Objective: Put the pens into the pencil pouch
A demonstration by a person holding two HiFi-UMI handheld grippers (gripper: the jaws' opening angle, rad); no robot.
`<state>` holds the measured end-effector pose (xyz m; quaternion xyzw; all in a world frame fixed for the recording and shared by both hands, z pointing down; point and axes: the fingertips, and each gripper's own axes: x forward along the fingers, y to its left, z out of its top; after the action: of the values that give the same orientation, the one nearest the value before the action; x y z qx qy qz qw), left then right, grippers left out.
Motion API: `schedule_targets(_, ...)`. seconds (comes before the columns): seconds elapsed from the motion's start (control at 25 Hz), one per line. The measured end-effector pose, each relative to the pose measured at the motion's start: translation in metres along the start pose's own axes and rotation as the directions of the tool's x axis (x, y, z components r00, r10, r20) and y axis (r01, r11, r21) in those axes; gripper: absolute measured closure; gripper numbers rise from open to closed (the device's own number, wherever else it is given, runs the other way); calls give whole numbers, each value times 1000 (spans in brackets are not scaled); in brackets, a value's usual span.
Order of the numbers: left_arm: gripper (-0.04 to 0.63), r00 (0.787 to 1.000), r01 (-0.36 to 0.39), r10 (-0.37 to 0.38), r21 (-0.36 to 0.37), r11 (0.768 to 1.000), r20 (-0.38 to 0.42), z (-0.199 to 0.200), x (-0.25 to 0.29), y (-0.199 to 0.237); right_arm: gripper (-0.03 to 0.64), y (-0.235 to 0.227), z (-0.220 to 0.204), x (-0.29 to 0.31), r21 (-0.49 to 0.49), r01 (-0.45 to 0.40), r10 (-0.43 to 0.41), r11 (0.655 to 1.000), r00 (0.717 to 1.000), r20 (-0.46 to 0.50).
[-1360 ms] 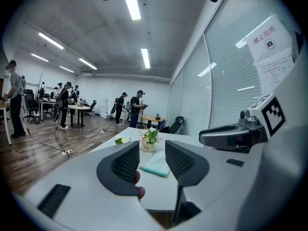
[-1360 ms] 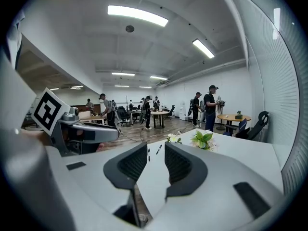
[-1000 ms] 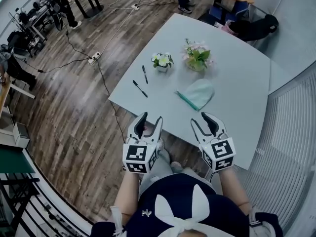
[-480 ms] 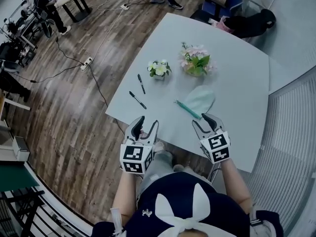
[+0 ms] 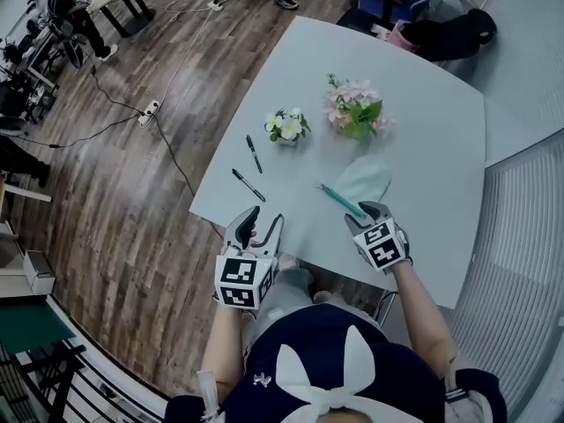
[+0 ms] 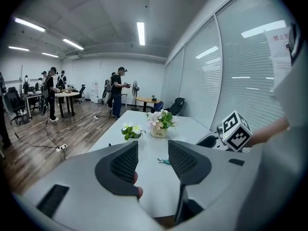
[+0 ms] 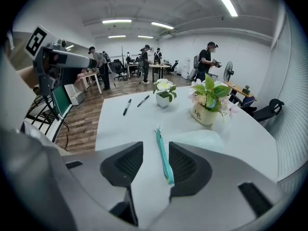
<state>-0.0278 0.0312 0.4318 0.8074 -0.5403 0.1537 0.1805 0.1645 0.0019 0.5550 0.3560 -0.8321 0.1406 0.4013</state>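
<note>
**Right gripper drops to the pouch**

The right gripper (image 5: 371,211) has come down from short of the table (image 5: 432,122) to the near end of the pouch (image 5: 363,180). Its jaws have just been opening and now stand wide, with the teal zipper (image 7: 162,154) between them but not pinched. The left gripper (image 5: 262,224) has eased forward to the table's near edge, jaws apart and empty. The near pen (image 5: 248,185) and far pen (image 5: 254,153) lie untouched, well left of the pouch. The pouch looks set to be gripped or opened first, and no pen is in it yet.
</note>
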Motion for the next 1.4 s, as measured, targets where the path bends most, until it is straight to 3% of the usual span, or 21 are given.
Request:
schedule_targets(0.24, 396, 1000, -2, 2, -6, 1000, -31, -5, 7, 23, 443, -14, -23, 43, -20, 16, -19, 1000, 993, -116)
schedule_targets(0.68, 397, 996, 27, -30, -37, 999, -82, -11, 24, 71, 460, -22, -49, 87, -7, 42, -42, 999, 955, -292)
schedule_targets(0.88, 397, 994, 54, -57, -35, 998, -91, -13, 32, 87, 526, -25, -51, 95, 1, 68, -64, 998, 946, -318)
schedule_targets(1.08, 397, 991, 81, -83, -24, 996, -106, -20, 33, 96, 480, -24, -57, 99, -20, 91, -92, 996, 928, -360)
schedule_targets(1.16, 397, 991, 83, -84, -22, 996, -106, -20, 32, 99, 523, -26, -58, 100, -26, 101, -104, 995, 924, -368)
schedule_targets(1.4, 399, 989, 91, -94, -34, 995, -116, -29, 27, 103, 563, -23, -49, 92, 17, 98, -86, 995, 934, -346)
